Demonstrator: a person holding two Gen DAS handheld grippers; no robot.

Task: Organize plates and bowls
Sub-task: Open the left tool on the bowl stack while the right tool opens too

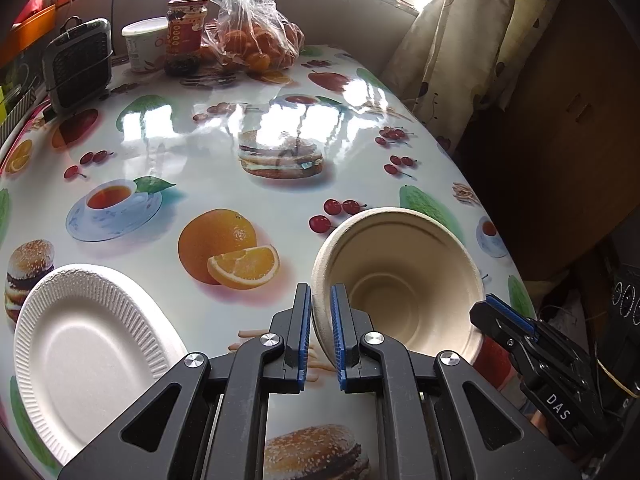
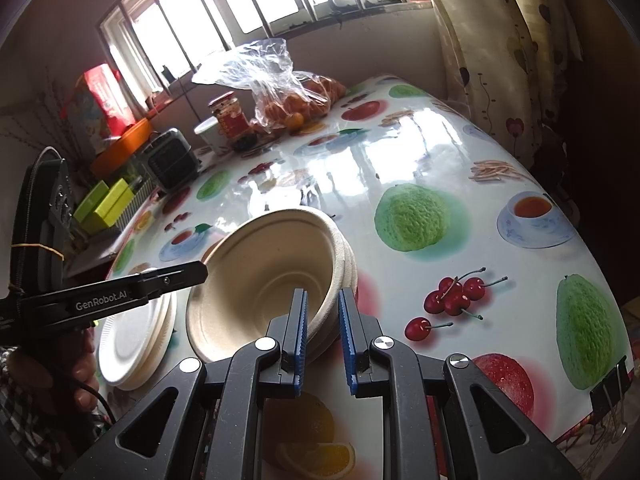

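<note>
1. The left gripper [image 1: 321, 296] is almost closed; its blue ribbed pads pinch the left rim of the bowl stack [image 1: 400, 280].
2. The right gripper [image 2: 323, 300] is also nearly closed and clamps the opposite rim of the same stack, so the bowls are tilted between both claws, above the near part of the table [image 2: 420, 168].
3. The bowls are beige, matte, of pressed fibre, round and deep.
4. The plates [image 1: 88, 356] are white paper with fluted rims, stacked just left of the bowls.
5. The tablecloth is glossy, printed with fruits and burgers.
</note>
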